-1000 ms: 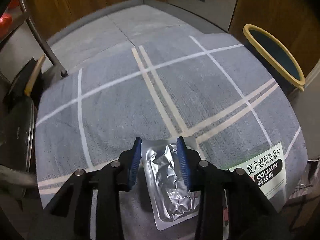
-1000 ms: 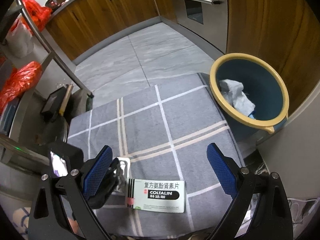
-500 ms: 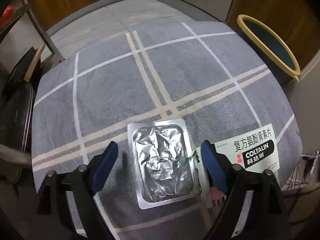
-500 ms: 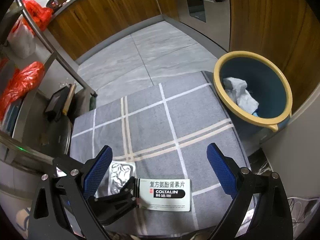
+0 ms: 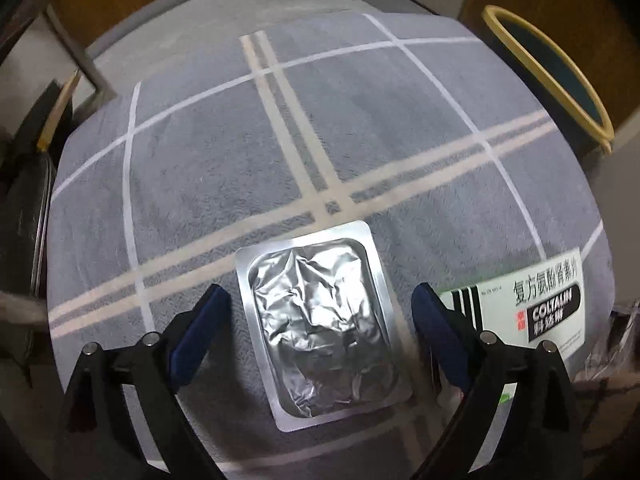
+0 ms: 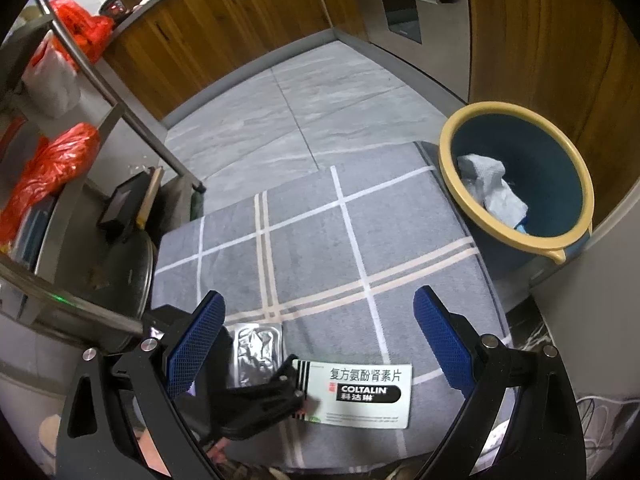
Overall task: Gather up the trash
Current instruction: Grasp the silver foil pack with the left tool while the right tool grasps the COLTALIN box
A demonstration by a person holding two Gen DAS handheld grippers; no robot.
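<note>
Left wrist view looks steeply down on a grey mat [image 5: 224,152] crossed by white and beige stripes; the left gripper [image 5: 320,316] has just been opening, and its blue fingers [image 5: 200,332] now stand spread wide, released, with a crumpled silver blister pack [image 5: 320,320] lying flat on the mat between them; neither pad touches the pack, a strip of mat showing on each side. Just beyond the right-hand finger lies a white medicine box [image 5: 536,304] with black lettering, partly hidden behind that finger; farther off past it, at the mat's far corner, stands a blue bin [image 5: 560,80] with a yellow rim.

Right wrist view shows the right gripper [image 6: 320,340] held above the same mat [image 6: 312,240], its blue fingers [image 6: 440,336] also wide apart and gripping nothing; the medicine box [image 6: 360,392] lies low between them, nearer the left-hand finger, and the blister pack [image 6: 256,352] sits just inside that finger, beside the box; the black frame of the left gripper [image 6: 260,392] reaches in over the pack, one finger overlapping the box's end. Beyond the right-hand finger the bin [image 6: 516,184] stands off the mat's edge, holding crumpled pale tissue [image 6: 492,192]; red plastic bags [image 6: 52,168] hang on a metal rack far past the left-hand finger.
</note>
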